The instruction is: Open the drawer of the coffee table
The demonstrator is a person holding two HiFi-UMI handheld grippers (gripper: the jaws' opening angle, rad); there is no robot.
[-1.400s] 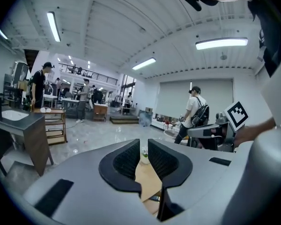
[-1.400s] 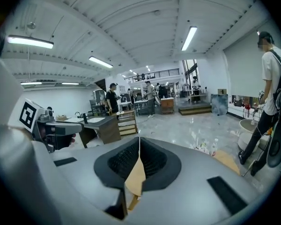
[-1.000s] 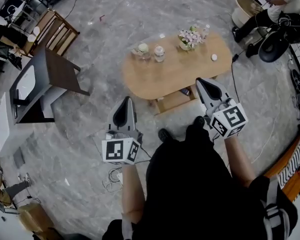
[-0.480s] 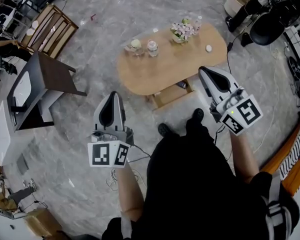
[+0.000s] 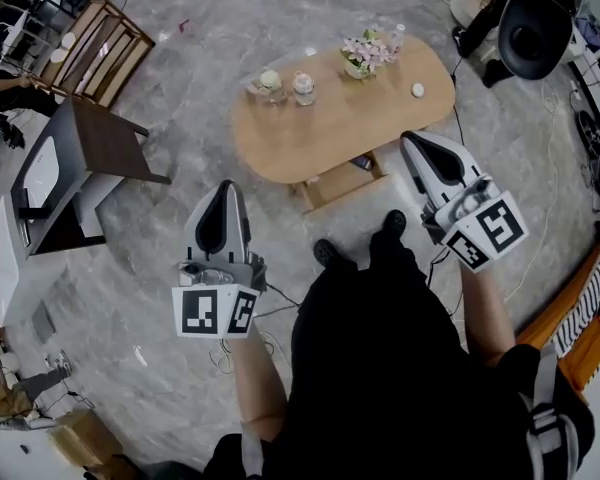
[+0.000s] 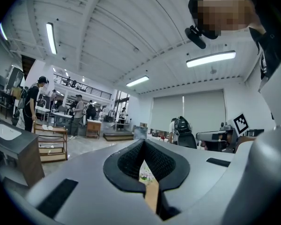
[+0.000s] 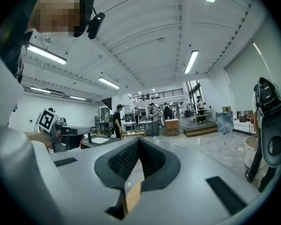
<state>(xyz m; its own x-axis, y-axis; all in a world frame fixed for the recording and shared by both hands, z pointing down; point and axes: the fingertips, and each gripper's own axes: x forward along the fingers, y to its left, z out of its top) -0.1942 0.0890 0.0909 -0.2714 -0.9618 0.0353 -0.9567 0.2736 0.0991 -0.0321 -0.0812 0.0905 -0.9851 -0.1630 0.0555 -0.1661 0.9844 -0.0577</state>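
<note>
The oval wooden coffee table [image 5: 340, 133] stands on the grey floor ahead of me. Under its near edge a wooden drawer unit [image 5: 338, 186] juts out; I cannot tell whether the drawer is open. My left gripper [image 5: 224, 185] is held in the air to the left of the table, short of it, shut and empty. My right gripper [image 5: 411, 137] hovers by the table's near right edge, also shut with nothing in it. In the left gripper view the left gripper [image 6: 143, 143] points level with its pads together. The right gripper [image 7: 138, 140] looks the same in its own view.
On the tabletop stand a flower vase [image 5: 368, 54], two glass jars [image 5: 271, 84] and a small white thing [image 5: 417, 90]. A dark side table [image 5: 75, 168] and wooden rack [image 5: 102, 48] are at left, a black fan [image 5: 533, 30] at far right. Cables [image 5: 235, 353] lie by my feet.
Both grippers have spread apart in the head view, the left toward the lower left and the right toward the right. Both stayed shut. The table has shifted slightly up in the picture.
</note>
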